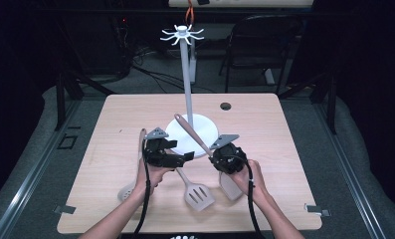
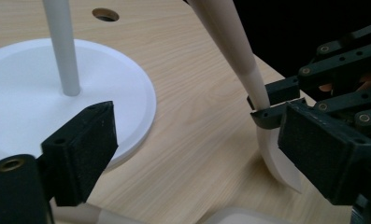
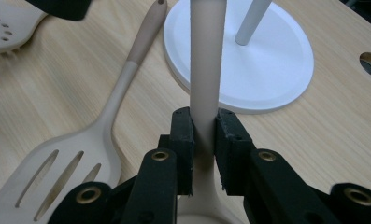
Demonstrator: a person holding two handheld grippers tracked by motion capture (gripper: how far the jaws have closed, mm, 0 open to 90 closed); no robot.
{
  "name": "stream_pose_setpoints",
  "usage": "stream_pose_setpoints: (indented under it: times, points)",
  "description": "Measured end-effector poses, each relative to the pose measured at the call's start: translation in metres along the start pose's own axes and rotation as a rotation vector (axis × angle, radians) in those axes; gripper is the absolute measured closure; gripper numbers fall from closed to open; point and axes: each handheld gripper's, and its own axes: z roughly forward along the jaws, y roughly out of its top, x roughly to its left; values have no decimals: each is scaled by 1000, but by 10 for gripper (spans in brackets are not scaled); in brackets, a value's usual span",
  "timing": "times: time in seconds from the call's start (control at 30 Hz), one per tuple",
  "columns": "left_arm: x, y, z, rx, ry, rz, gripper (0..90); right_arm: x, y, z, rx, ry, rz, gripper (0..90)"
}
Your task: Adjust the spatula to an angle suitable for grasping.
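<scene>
A white utensil stand has a round base (image 1: 205,130), a thin pole (image 1: 187,79) and a ring of hooks (image 1: 182,34) on top. My right gripper (image 1: 214,157) is shut on the handle of a beige utensil (image 1: 187,129). That handle slants up toward the pole, and the pale solid head (image 1: 230,188) hangs near the table. In the right gripper view the handle (image 3: 204,70) sits clamped between the pads (image 3: 183,135). My left gripper (image 1: 185,157) stands open just left of it. Its wide jaws (image 2: 197,149) face the held handle (image 2: 230,46) and the right gripper (image 2: 276,105).
A slotted spatula (image 1: 199,195) lies at the table's front between my hands. A perforated spoon (image 1: 128,191) lies at the left, with its handle toward the stand. A cable hole (image 1: 226,106) sits at the back of the wooden table. A dark chair (image 1: 264,45) stands beyond.
</scene>
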Motion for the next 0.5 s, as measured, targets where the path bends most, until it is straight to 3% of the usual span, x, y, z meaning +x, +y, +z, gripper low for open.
stream_pose_setpoints:
  times: [0.2, 0.3, 0.5]
  points:
    - [-6, 0, 5, -15, -22, 12, 203, 5, 1, -1, -13, -7, -13, 789]
    - [-9, 1, 5, -58, -55, -13, 274, 9, 2, -1, -18, -18, -31, 789]
    - [-10, 2, 9, -100, -94, -38, 434, 12, 2, -1, -30, -34, -45, 788]
